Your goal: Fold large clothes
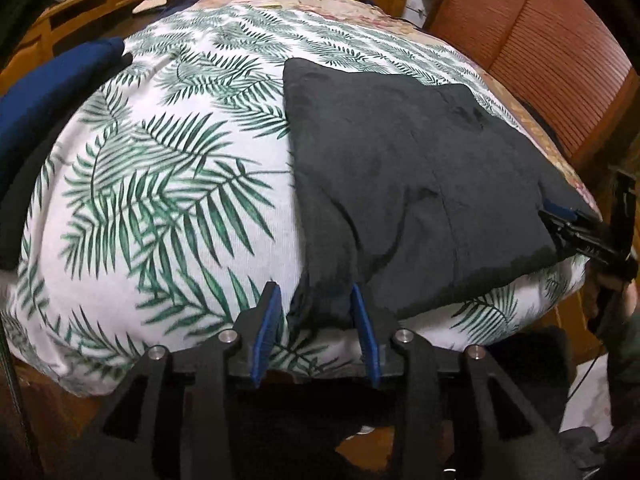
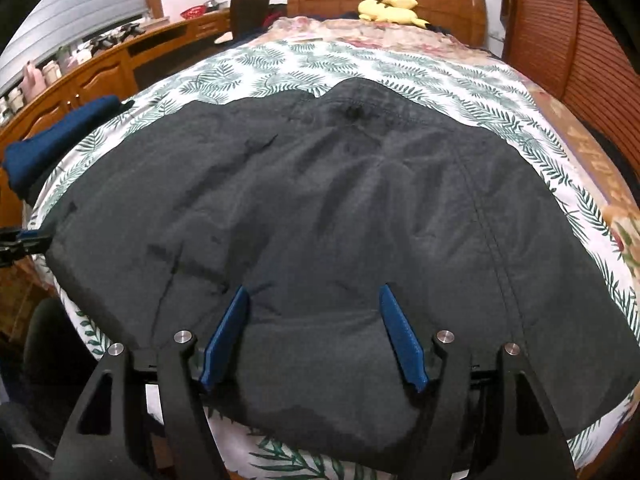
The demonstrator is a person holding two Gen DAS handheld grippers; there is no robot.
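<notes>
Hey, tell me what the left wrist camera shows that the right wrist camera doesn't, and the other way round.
Only the left wrist view shows the left hand-held gripper up close, its fingers open around the dark garment's near left corner, and a wide bare stretch of the leaf-print sheet.

Only the right wrist view shows the right hand-held gripper up close, open over the garment's near edge, plus the window blind and the items along the wooden counter.

Both show the garment spread on the bed, the yellow plush toy by the headboard, and blue clothing at the left.
</notes>
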